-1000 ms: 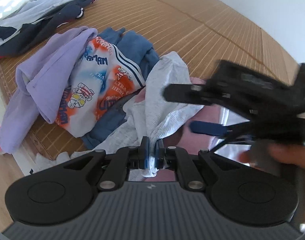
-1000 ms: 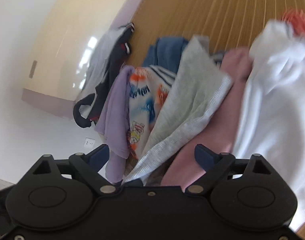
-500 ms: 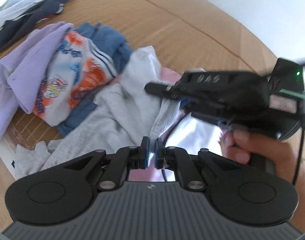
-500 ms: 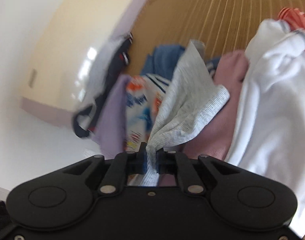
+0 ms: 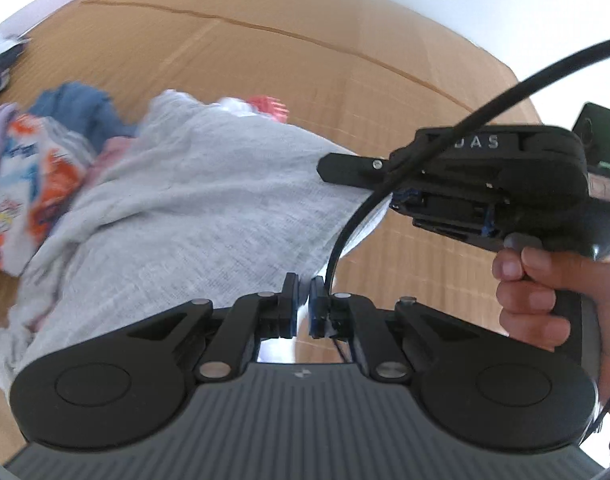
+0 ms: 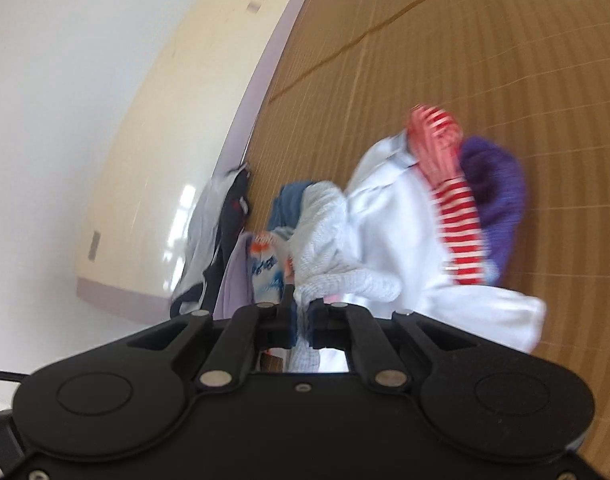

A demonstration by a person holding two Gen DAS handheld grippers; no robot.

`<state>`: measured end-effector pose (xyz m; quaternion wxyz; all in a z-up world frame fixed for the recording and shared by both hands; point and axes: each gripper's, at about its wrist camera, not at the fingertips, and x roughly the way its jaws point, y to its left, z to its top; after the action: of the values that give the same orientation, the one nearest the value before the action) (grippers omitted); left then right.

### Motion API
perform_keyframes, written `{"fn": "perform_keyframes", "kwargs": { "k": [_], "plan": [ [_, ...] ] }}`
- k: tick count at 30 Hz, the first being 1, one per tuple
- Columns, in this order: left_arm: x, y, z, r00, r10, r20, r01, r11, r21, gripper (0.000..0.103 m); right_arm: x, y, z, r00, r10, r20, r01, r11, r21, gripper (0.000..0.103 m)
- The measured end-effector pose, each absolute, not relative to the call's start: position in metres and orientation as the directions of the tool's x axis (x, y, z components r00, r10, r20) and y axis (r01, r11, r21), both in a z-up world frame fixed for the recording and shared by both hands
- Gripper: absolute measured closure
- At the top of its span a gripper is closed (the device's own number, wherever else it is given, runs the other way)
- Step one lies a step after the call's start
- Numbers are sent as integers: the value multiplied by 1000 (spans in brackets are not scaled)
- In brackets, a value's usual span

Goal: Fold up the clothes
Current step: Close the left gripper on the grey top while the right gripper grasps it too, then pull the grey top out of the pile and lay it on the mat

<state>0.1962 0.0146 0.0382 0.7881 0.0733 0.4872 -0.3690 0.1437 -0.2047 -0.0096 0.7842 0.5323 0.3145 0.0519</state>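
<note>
Raised letters reading "DAS", possibly the end of a longer word cut off by a cable, stand on the black body of the right gripper (image 5: 393, 196), at three o'clock in the left wrist view. The printed lettering on the orange, blue and white garment (image 5: 29, 184) at nine o'clock is too blurred to read.

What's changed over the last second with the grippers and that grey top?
The right gripper, open beside the pile a second ago, has closed on an edge of the grey top. Both grippers have drawn it up and out of the clothes pile, stretched between them. The left gripper has stayed clamped on its edge; the other garments remain heaped on the bamboo mat.
</note>
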Motion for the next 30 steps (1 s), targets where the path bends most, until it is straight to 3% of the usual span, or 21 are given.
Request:
{"fn": "perform_keyframes", "kwargs": {
  "k": [6,11,16,20,25,30],
  "plan": [
    [124,-34,52,187,-546,-816,725,637,-260,97,68,-250,-3,845,371,-386,250,363,898,97],
    [58,-80,62,115,-574,-811,767,570,-294,97,-3,-294,6,860,313,-403,279,373,885,97],
    [-10,-135,48,9,-593,-805,773,515,-371,97,-77,-342,-2,828,235,-509,388,416,823,97],
    [-60,-180,18,-84,-572,-816,751,502,-429,97,-129,-377,-22,739,136,-660,518,513,685,97],
    [-111,-233,-13,-95,-476,-874,775,516,-365,97,-179,-421,-58,582,10,-813,645,604,468,97],
    [-128,-270,-35,-68,-410,-910,817,500,-286,97,-199,-455,-70,488,-98,-867,670,678,301,97]
  ]
}}
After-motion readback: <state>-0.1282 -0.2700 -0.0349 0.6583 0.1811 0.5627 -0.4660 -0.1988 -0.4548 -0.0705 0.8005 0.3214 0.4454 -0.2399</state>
